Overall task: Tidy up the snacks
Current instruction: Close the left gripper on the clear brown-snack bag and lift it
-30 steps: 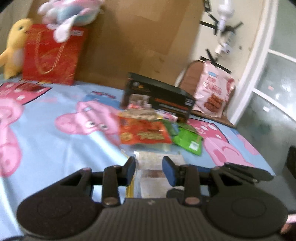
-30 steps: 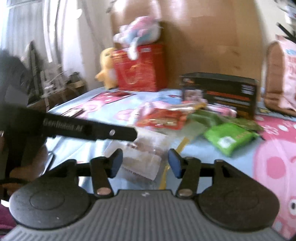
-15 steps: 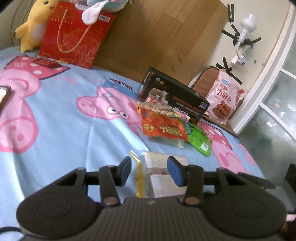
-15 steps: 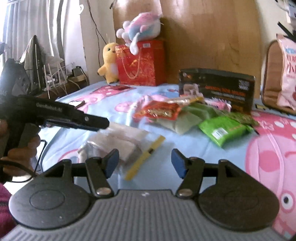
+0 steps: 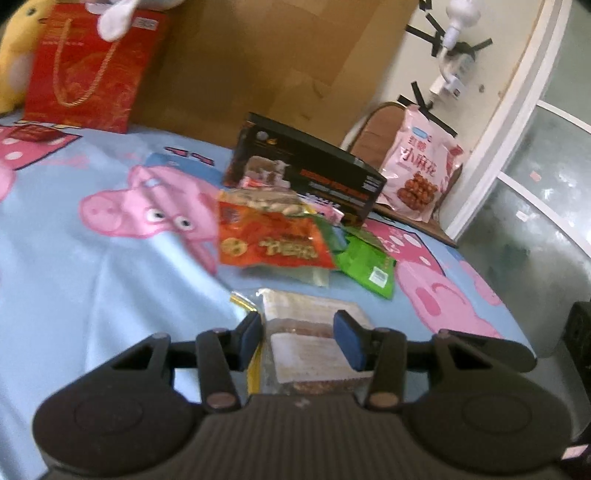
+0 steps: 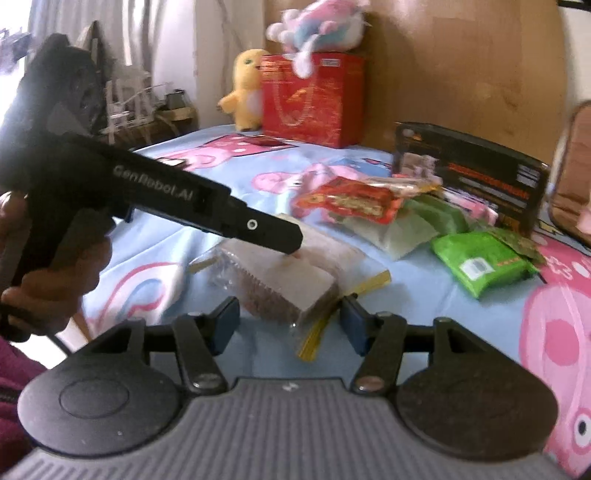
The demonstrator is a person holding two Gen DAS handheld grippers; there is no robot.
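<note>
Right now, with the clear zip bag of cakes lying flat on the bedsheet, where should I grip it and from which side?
Take the clear zip bag by the free yellow zip edge on its right, coming in low from the near side with the right gripper. The block inside looks too broad for the jaws, while that strip is thin and sticks out. The left gripper already straddles the block's other end.

This is a bedroom in a home. A bed (image 5: 74,280) fills most of both views, covered with a light blue sheet printed with pink cartoon pigs. At its far end a wooden headboard (image 5: 266,55) stands against the wall, with a yellow plush toy (image 6: 248,92) and a red gift bag (image 6: 314,99) in front of it and a pastel plush (image 6: 321,26) on top of the bag. Pale curtains (image 6: 110,29) hang at the left in the right wrist view, and a white-framed glass door (image 5: 532,122) shows at the right in the left wrist view.
</note>
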